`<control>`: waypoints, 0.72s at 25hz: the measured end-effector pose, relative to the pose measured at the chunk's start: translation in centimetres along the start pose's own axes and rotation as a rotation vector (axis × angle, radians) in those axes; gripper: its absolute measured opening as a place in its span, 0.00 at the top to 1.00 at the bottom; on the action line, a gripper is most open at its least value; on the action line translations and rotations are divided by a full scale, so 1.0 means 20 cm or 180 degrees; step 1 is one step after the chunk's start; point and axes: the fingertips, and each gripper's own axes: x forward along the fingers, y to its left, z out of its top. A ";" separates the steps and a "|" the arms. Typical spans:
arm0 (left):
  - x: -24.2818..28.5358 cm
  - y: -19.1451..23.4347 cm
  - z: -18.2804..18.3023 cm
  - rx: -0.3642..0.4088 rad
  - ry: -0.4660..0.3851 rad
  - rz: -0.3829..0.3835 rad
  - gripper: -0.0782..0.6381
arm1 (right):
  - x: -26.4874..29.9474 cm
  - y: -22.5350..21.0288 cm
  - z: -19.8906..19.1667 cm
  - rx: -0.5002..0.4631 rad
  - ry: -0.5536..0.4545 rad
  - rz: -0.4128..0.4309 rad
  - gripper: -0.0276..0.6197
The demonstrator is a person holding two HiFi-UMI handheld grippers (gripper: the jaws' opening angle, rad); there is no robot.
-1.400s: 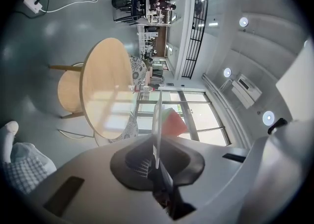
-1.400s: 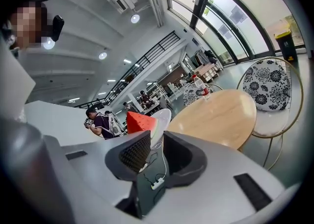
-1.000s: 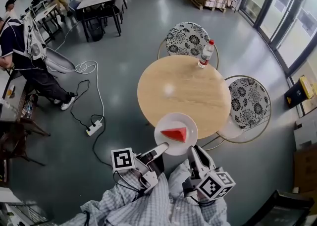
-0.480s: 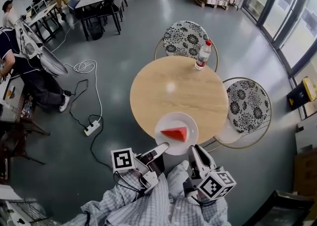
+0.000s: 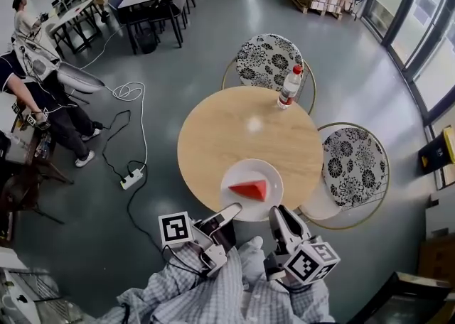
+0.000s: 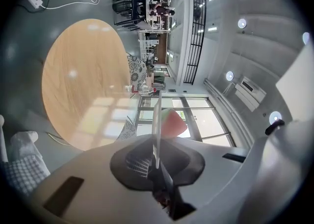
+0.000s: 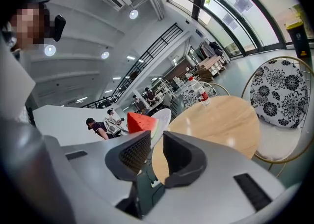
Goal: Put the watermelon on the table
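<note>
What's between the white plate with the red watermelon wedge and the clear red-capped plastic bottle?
Nothing: only bare round wooden tabletop separates the white plate from the clear bottle, as the head view shows.

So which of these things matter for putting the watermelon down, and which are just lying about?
Part of the job:
watermelon
plate under it
table
left gripper, clamped on the plate's rim
right gripper, at the rim too

Just lying about:
bottle on the table
far chair
right chair
power strip on the floor
</note>
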 end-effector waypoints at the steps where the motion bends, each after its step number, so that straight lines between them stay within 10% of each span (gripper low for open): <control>1: 0.02 0.00 -0.01 -0.0005 -0.0024 0.0002 0.85 | 0.00 -0.01 0.02 0.0002 0.0015 0.0018 0.82; 18: 0.27 0.04 -0.11 0.0073 -0.0211 0.0066 0.85 | -0.04 -0.26 0.17 0.0089 0.0108 0.0214 0.82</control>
